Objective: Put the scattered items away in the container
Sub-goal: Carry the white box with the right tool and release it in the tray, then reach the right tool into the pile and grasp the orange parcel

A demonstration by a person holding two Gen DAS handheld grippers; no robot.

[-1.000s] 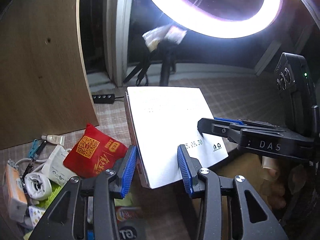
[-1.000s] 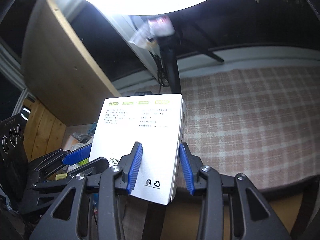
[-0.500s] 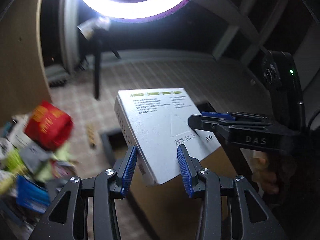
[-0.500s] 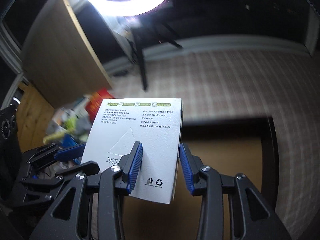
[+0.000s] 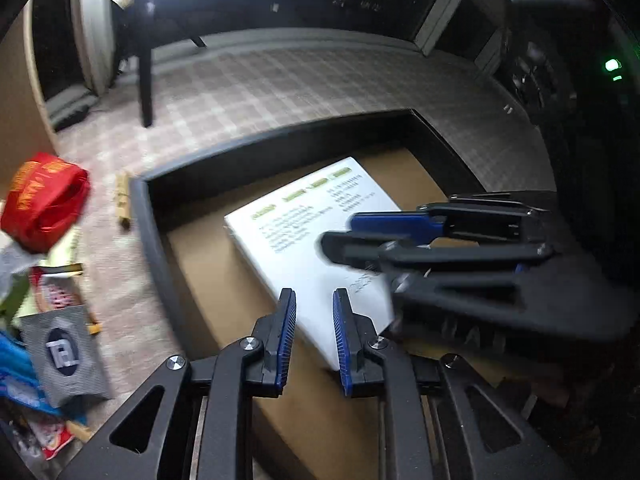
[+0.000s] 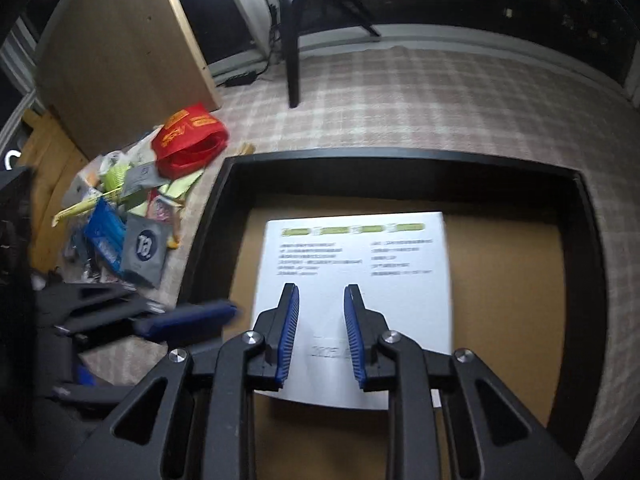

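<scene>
One white box (image 6: pixel 356 264) lies flat on the brown floor of the black-walled container (image 6: pixel 400 168). Both tools, left tool (image 5: pixel 314 336) and right tool (image 6: pixel 322 332), hover above it, jaws closing on nothing. Step: box deposited. Next, likely: fetch from the scattered pile (image 6: pixel 132 216) on the checked cloth.

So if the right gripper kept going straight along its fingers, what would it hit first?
Probably the white box lying flat in the black container; the right gripper, jaws closing on nothing, points down at it. Depth is unclear.
</scene>
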